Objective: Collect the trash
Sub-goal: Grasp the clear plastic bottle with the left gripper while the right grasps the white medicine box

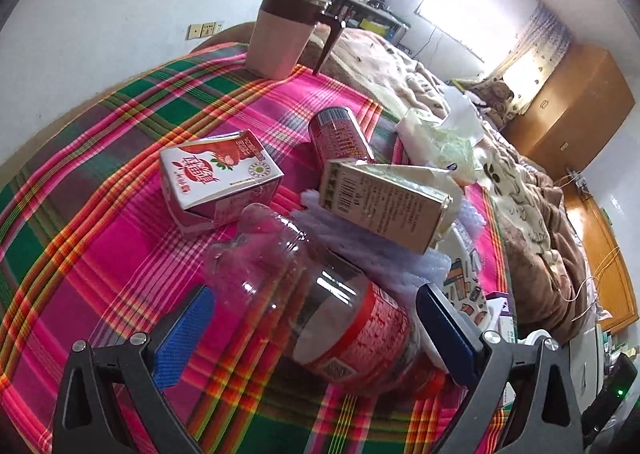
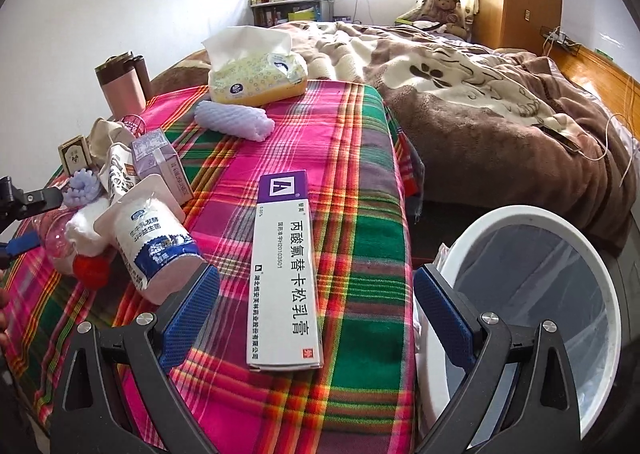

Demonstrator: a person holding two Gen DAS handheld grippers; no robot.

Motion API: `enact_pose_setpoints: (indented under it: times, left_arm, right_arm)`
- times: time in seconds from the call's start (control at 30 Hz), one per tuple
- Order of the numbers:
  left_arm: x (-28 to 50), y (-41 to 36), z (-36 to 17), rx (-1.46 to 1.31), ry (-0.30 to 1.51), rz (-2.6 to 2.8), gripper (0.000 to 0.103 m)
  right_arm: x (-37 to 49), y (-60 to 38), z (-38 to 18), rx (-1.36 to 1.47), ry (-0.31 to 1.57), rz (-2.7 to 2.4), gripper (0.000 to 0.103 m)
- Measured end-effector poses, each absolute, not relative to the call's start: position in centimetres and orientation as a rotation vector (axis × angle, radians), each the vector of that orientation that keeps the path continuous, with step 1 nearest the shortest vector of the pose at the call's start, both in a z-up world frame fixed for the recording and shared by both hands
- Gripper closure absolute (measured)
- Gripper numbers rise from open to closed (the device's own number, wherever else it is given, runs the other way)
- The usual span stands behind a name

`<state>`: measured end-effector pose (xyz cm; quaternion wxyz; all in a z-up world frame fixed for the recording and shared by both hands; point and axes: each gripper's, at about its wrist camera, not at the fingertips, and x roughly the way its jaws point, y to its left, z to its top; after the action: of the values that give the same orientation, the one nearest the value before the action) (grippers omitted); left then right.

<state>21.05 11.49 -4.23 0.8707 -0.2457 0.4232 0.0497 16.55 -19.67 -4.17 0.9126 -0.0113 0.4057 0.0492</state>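
In the left wrist view my left gripper [image 1: 316,330] is open, its blue pads either side of a clear plastic bottle [image 1: 320,302] with a red label, lying on the plaid cloth [image 1: 100,182]. Beyond it lie a red-and-white carton [image 1: 218,182], a red can [image 1: 340,136] and a gold box [image 1: 384,204]. In the right wrist view my right gripper [image 2: 316,314] is open, straddling a long white-and-purple ointment box [image 2: 286,270]. A white bin [image 2: 532,318] with a clear liner stands right of the table edge.
A pile of trash sits at the left in the right wrist view: a white milk pouch [image 2: 154,240], a lilac carton [image 2: 162,164], foam netting [image 2: 234,120]. A tissue pack [image 2: 256,72] and pink mug [image 2: 120,88] stand at the back. A bed [image 2: 500,102] lies beyond.
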Motion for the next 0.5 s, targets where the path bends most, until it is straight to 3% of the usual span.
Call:
enact_pose_setpoints:
  times: [0.17,0.3,0.37,0.5]
  left_arm:
    - [22.1,11.2,-5.4,-0.507,0.937,0.114,0.001]
    - [22.2,10.9,-6.3,-0.486,0.984,0.084,0.001]
    - [21.8,10.7,-6.3,-0.451,0.996,0.081,0.001]
    - [20.9,10.7,-6.4,-0.381,1.027,0.077,0.001]
  right_arm:
    - [17.7,-19.6,-4.5,-0.014,0.872,0.105,0.023]
    - [18.1,-19.4,-5.0,-0.007,0.889,0.122,0.03]
    - [18.2,-19.3,-5.1,-0.001,0.896,0.136,0.042]
    - [18.3,-19.1,-5.3,0.012,0.906,0.158,0.051]
